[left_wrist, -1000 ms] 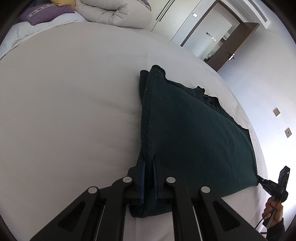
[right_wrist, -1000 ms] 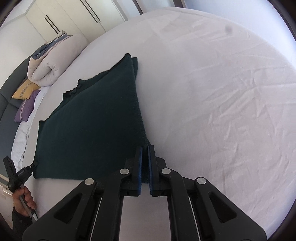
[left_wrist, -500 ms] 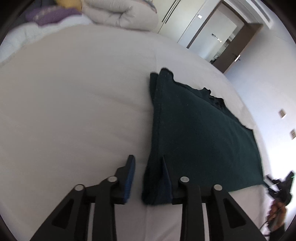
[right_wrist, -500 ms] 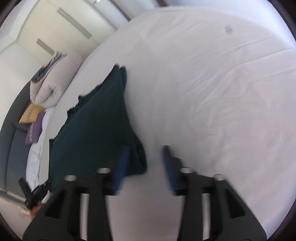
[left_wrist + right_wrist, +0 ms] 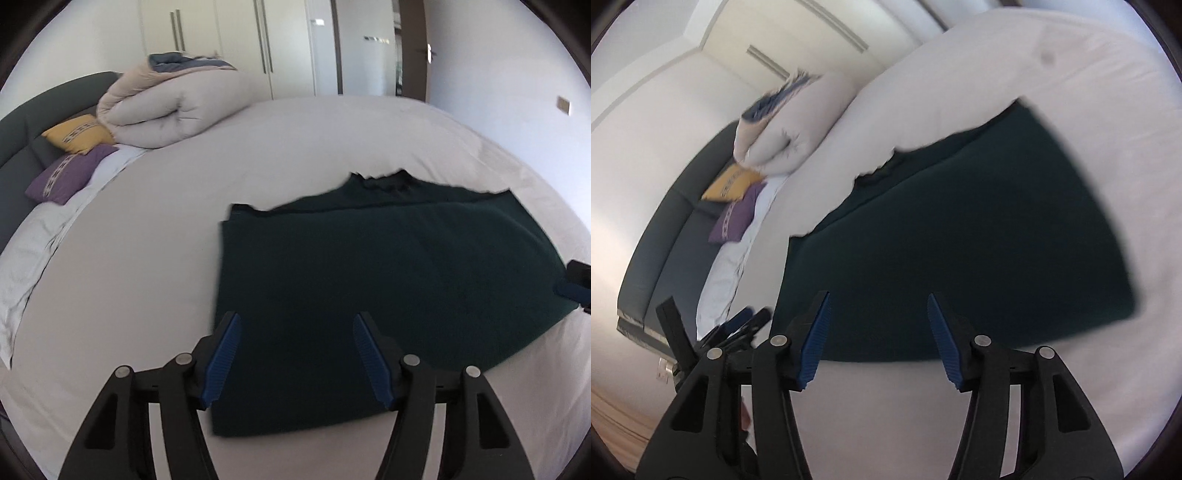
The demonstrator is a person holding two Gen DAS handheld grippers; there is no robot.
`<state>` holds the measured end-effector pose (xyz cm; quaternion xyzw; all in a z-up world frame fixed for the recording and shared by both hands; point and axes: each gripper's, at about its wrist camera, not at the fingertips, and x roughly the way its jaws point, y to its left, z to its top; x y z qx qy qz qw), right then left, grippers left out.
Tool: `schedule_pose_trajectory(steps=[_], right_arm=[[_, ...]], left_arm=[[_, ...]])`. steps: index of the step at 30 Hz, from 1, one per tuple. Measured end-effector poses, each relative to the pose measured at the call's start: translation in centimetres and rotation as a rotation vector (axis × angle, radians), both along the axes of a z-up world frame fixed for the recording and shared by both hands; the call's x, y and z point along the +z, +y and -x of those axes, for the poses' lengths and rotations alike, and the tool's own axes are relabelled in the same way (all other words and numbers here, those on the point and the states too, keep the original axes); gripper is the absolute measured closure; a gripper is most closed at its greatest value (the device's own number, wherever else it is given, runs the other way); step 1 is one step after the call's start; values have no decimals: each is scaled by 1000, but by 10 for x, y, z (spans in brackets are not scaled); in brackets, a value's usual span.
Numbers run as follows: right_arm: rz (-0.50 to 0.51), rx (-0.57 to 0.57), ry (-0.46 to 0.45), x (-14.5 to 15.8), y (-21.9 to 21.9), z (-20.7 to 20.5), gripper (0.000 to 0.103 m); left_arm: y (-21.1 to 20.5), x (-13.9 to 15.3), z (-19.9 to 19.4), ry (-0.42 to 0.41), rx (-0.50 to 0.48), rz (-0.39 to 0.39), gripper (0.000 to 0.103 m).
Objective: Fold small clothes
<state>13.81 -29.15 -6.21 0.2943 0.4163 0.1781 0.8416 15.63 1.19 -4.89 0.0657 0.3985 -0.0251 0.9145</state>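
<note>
A dark green garment (image 5: 376, 280) lies folded flat on the white bed (image 5: 147, 258). It also shows in the right wrist view (image 5: 960, 240). My left gripper (image 5: 295, 325) is open and empty above the garment's near left part. My right gripper (image 5: 877, 306) is open and empty above the garment's near edge. Part of the right gripper shows at the right edge of the left wrist view (image 5: 576, 284). The left gripper shows at the lower left of the right wrist view (image 5: 738, 325).
A rolled beige duvet (image 5: 173, 107) lies at the head of the bed, with a yellow pillow (image 5: 79, 133) and a purple pillow (image 5: 64, 177) beside it. A dark headboard (image 5: 18, 122) stands behind them. White wardrobes (image 5: 240, 44) and a doorway (image 5: 410, 48) are at the back.
Both grippers were shut on the garment's near corners one second ago. Both opened, let the garment go and pulled back and up. Both views have swung toward the headboard.
</note>
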Motion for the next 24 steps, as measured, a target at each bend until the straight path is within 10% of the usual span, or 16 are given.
schedule_pose_trajectory(steps=[10, 24], right_arm=[[-63, 64, 138, -70, 56, -49, 64], [-117, -211, 83, -69, -93, 4, 68]], left_arm=[[-37, -56, -28, 121, -33, -78, 40], [-35, -59, -29, 116, -41, -58, 39]])
